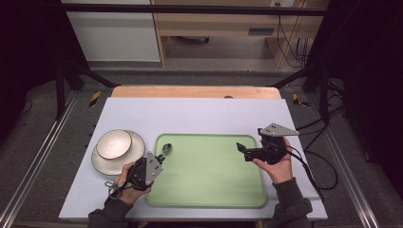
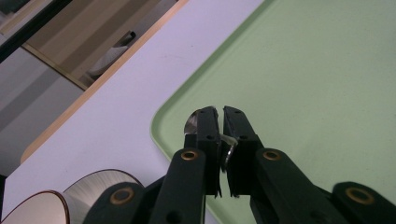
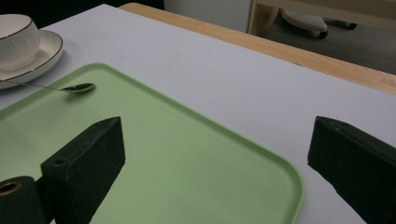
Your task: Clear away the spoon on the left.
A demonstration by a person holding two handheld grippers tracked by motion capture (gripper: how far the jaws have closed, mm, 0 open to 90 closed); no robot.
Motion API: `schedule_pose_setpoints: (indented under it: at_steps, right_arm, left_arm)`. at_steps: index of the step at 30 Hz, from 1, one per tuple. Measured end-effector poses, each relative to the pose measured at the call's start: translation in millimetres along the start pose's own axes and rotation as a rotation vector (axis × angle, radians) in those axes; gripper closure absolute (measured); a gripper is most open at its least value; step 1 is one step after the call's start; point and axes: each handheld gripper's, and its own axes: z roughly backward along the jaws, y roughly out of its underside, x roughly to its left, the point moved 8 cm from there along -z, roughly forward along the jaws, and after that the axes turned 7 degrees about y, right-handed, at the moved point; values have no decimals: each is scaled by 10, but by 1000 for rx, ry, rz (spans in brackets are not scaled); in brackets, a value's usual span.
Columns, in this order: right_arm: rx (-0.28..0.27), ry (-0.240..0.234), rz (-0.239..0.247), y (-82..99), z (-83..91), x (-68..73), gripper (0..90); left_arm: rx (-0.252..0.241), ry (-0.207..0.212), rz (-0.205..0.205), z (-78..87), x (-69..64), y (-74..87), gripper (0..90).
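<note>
The left gripper (image 2: 219,112) has its jaws pinched together on the handle of a metal spoon (image 2: 194,122), whose bowl pokes out just past the jaw tips. In the high view the spoon (image 1: 167,147) runs from the jaws toward about one o'clock, its bowl over the near-left corner of the green tray (image 1: 209,190), so the long axis points up and right, away from the hand. The bowl (image 1: 114,144) and its plate (image 1: 102,165) sit just beside this gripper, at about ten o'clock. The right gripper (image 1: 241,148) hovers over the tray's right part with jaws spread wide and empty, facing nine o'clock, well apart from the spoon; the left is clearly nearer.
</note>
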Motion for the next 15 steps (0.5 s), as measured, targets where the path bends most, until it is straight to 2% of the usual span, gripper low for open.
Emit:
schedule_pose_setpoints:
  at_steps: [9, 15]
  right_arm:
    - [0, -4, 2, -1, 3, 3, 45]
    - [-1, -3, 1, -1, 8, 4, 46]
  left_arm:
    - [21, 1, -35, -23, -33, 8, 814]
    - [30, 6, -55, -34, -53, 16, 828]
